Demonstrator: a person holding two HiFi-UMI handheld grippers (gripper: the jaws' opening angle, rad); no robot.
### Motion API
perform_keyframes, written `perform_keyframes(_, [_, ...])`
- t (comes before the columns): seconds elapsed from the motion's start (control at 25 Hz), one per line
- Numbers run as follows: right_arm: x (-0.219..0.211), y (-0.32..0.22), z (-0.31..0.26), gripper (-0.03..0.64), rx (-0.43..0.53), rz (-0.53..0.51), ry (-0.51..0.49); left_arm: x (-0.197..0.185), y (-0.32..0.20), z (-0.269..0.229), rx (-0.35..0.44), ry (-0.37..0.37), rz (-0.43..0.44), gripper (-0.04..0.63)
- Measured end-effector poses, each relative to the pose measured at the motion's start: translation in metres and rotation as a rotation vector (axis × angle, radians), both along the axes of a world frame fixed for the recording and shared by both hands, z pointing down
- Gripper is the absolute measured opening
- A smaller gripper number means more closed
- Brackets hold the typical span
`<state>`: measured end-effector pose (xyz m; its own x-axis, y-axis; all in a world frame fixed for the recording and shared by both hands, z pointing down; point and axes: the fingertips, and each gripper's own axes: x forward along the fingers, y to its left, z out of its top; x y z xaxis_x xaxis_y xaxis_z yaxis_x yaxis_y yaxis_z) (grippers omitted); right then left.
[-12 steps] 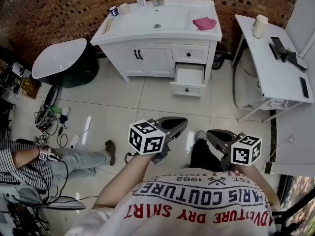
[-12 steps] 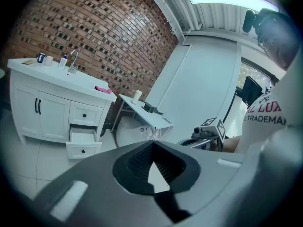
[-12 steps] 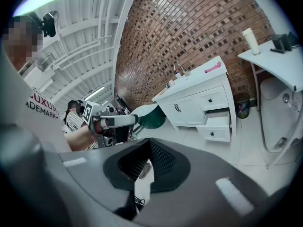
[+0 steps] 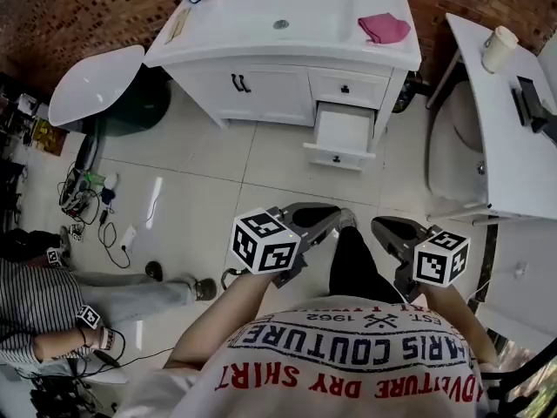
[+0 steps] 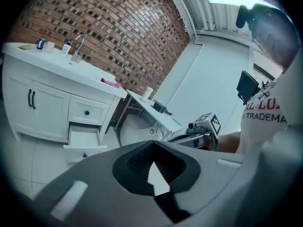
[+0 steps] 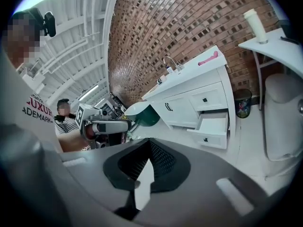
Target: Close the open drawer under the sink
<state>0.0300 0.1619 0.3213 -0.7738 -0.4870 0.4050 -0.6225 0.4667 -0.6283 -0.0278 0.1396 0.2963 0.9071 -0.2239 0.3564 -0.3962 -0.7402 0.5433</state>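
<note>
Low in the head view, near six o'clock, the left gripper [image 4: 324,218] and right gripper [image 4: 384,228] are hovering side by side, both clenched on nothing. Toward twelve o'clock the drawer [image 4: 341,136] is standing pulled out under the sink [image 4: 244,33] (well apart from both tools). Across the left gripper view, its jaws are meeting, and the drawer is gaping at nine o'clock. Across the right gripper view, its jaws are pressing together, and the drawer is sitting at three o'clock.

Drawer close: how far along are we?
Done: nothing yet. The lower drawer under the sink stands pulled out. In hand: nothing. The left gripper and right gripper are shut, empty and well short of it. Left: approach and push the drawer front flush.
</note>
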Motion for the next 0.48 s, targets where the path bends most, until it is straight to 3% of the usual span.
perform_keyframes(0.32, [0.020,-0.142,0.058,0.006,-0.033,-0.089,0.142,0.019,-0.134,0.044,-0.090,-0.014,-0.002,-0.015])
perform_keyframes(0.48, [0.024,-0.175,0.085,0.006,-0.128,-0.088,0.141,0.022,-0.164,0.065,-0.148,-0.017,-0.019,-0.015])
